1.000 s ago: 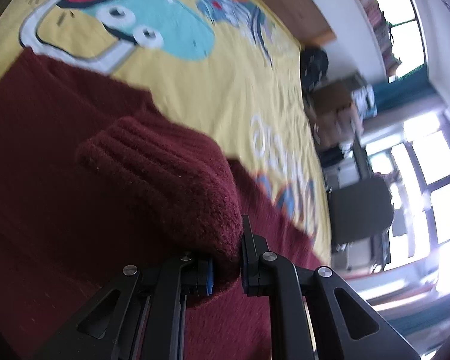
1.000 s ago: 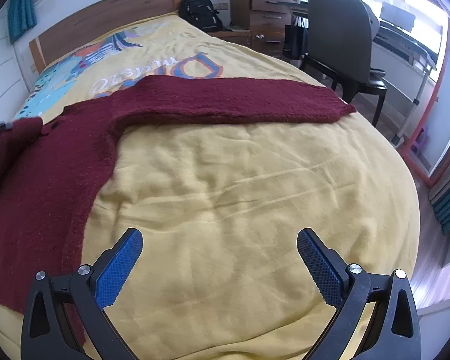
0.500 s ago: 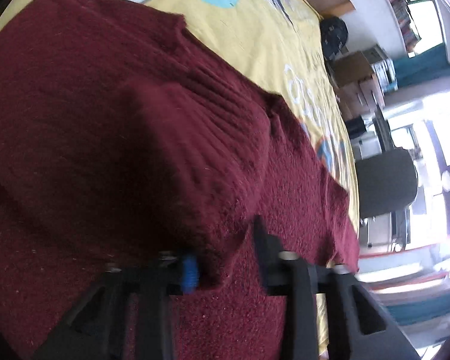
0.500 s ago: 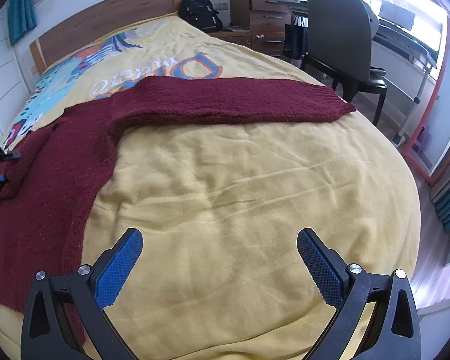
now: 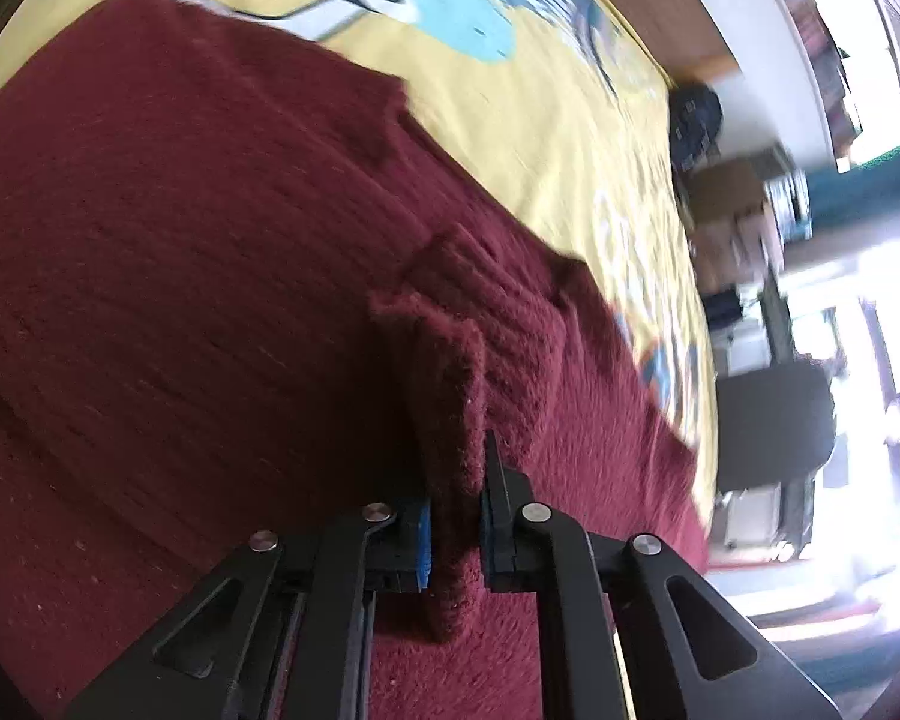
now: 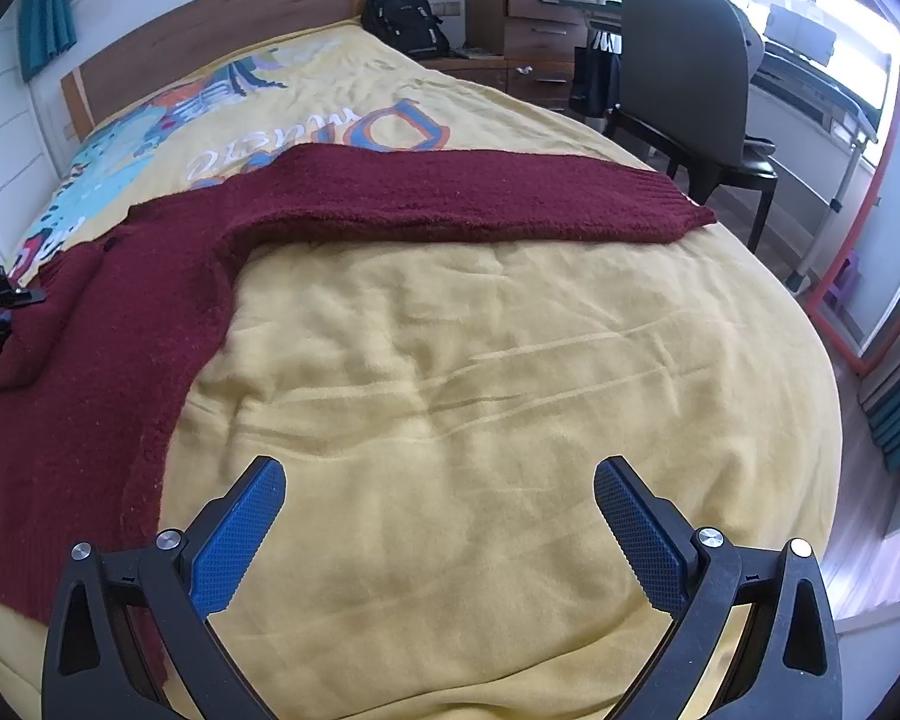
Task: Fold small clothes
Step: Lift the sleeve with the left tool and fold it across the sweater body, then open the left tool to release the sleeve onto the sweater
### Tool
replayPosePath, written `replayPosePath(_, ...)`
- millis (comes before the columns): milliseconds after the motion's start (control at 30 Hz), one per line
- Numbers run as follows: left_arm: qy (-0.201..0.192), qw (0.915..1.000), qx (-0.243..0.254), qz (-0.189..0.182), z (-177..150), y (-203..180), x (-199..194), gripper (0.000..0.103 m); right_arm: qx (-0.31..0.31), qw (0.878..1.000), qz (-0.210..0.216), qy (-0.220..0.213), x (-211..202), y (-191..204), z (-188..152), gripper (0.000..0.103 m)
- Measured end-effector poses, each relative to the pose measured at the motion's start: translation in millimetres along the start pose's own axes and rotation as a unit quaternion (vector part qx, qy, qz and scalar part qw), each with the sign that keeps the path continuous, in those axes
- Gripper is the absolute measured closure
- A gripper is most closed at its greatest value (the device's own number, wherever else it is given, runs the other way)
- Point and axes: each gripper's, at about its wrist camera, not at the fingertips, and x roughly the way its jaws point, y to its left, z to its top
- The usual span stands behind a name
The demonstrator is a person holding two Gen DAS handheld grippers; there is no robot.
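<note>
Left hand-held gripper (image 5: pixel 455 531): clamped on sweater (image 6: pixel 120 324) cuff.
Right hand-held gripper (image 6: pixel 439 510): apart, empty.
Sleeve (image 6: pixel 468 198) axis: toward 3 o'clock.
Hem: cropped.

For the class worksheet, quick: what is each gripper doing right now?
Left gripper: shut on a fold of the sweater.
Right gripper: open, holding nothing, above the blanket.

Fuzzy knit sweater (image 6: pixel 390 198) (matt wool)

A dark red knitted sweater (image 6: pixel 150 300) lies flat on the yellow bedspread (image 6: pixel 480 390), one long sleeve (image 6: pixel 480 198) stretched across it, its other ribbed cuff (image 5: pixel 450 420) folded over the body.
</note>
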Motion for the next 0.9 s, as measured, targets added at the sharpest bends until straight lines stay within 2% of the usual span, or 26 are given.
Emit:
replayPosePath(200, 0.033, 0.998, 0.054, 0.0, -23, -35, 19, 0.094, -0.001, 1.0, -0.001, -0.002, -1, 0, -1, 0.0)
replayPosePath(367, 0.055, 0.9921, 0.111, 0.021, -42, -67, 38, 0.093, 0.006, 1.0, 0.0, -0.003, -2, -2, -2, 0.0)
replayPosePath(400, 0.059, 0.9906, 0.12, 0.027, -45, -70, 40, 0.091, 0.007, 1.0, 0.0, -0.003, -2, -2, -2, 0.0)
replayPosePath(567, 0.08, 0.9874, 0.135, 0.024, -53, -74, 46, 0.068, 0.009, 1.0, 0.001, -0.002, -2, -3, -2, 0.0)
replayPosePath(667, 0.082, 0.9849, 0.151, 0.021, -57, -80, 43, 0.064, 0.009, 1.0, 0.002, -0.003, -2, -3, -2, 0.0)
replayPosePath(800, 0.075, 0.9846, 0.158, -0.001, -59, -83, 35, 0.06, 0.014, 1.0, 0.003, -0.003, -2, -6, -3, 0.0)
replayPosePath(900, 0.061, 0.9867, 0.145, -0.042, -56, -81, 27, 0.059, 0.017, 1.0, 0.004, -0.002, -1, -6, -3, 0.0)
